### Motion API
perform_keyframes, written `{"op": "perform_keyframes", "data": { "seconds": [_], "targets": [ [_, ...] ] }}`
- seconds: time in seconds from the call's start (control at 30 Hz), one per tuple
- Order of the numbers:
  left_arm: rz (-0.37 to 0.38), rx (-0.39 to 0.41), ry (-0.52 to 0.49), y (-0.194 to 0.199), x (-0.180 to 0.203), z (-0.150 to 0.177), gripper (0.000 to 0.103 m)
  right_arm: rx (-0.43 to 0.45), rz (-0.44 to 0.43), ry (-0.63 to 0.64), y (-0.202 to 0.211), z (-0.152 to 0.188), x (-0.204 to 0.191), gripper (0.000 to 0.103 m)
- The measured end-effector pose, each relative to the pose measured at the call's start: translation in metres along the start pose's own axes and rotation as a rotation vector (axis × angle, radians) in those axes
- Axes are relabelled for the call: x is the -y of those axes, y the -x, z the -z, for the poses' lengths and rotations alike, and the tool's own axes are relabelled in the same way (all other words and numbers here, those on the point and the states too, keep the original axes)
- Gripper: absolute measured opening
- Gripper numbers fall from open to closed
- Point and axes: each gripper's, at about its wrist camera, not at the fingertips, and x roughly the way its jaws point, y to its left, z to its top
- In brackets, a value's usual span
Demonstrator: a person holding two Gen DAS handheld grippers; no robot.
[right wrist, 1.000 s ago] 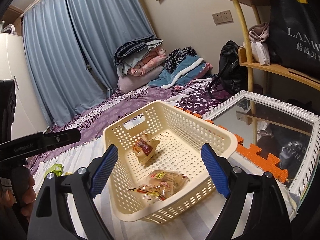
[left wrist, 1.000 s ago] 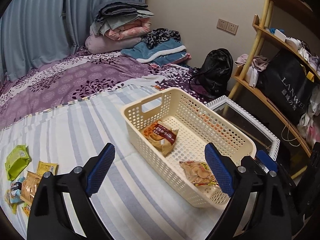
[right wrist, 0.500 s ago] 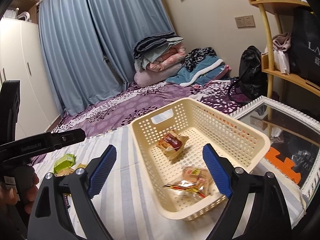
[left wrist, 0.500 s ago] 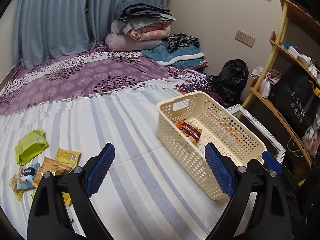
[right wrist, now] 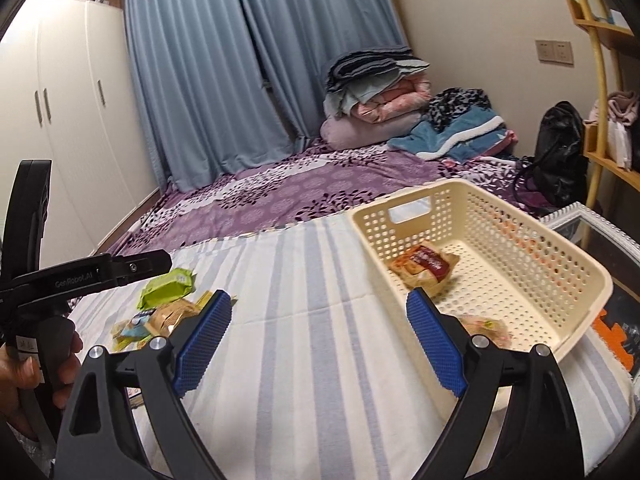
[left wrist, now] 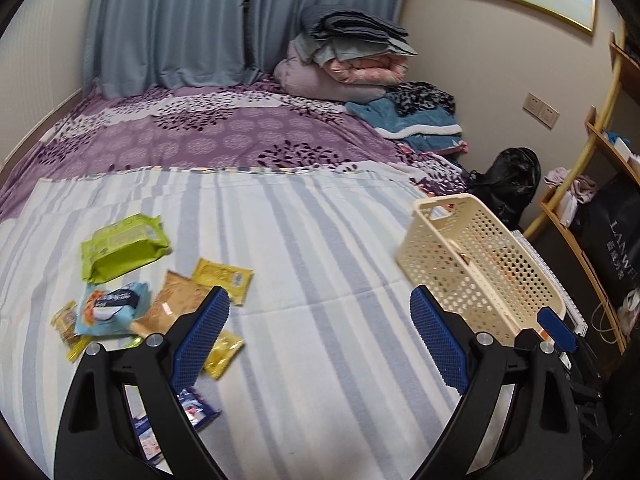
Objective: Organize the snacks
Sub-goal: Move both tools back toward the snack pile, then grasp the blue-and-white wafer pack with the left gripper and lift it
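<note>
The left tool (left wrist: 320, 344) is released, its blue pads wide apart with nothing between them, hanging over the striped sheet (left wrist: 304, 240). Just beyond its left finger lies a heap of snacks: a green pack (left wrist: 124, 246), a light-blue pack (left wrist: 110, 310), a tan pack (left wrist: 176, 308) and yellow sachets (left wrist: 222, 274). A dark-blue packet (left wrist: 194, 410) is partly hidden under that finger.

The right tool (right wrist: 318, 344) is also released and empty; its jaws have just been opening. Its right finger covers part of a pale snack bag (right wrist: 486, 328) lying in the near end of the cream basket (right wrist: 520, 240). A red-brown snack (right wrist: 424, 266) sits further in. From here the snack heap (right wrist: 160, 312) lies to the left, well apart from the basket. A hand (right wrist: 28, 376) at the left edge grips the other tool's handle.

Everything rests on a bed, purple cover (left wrist: 224, 136) behind the sheet. Folded quilts (left wrist: 344, 60) are stacked by blue curtains (left wrist: 168, 20). A white wardrobe (right wrist: 68, 112) stands left; a wooden shelf (left wrist: 592, 184) and black bag (left wrist: 508, 184) right.
</note>
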Motion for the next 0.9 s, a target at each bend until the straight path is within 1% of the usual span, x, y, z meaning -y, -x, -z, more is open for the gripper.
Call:
{"op": "perform_keyframes", "data": {
  "seconds": [0.27,0.53,0.67,0.9],
  "targets": [
    [-0.067,-0.019,0.066,0.01,-0.059,0.018,0.093,-0.069,-0.057,0.047,-0.013,0.01,-0.033,0.089],
    [-0.148,-0.099,0.127,0.004,-0.117,0.052,0.093,-0.135,-0.104,0.093,-0.026,0.023,-0.062,0.089],
    [-0.153,-0.137,0.137,-0.003,-0.133,0.07,0.093,-0.159,-0.12,0.112,-0.032,0.026,-0.073,0.089],
    [-0.145,-0.218,0.083,-0.022,-0.137,0.097,0.093,-0.189,-0.134,0.139,-0.038,0.031,-0.084,0.089]
  ]
}}
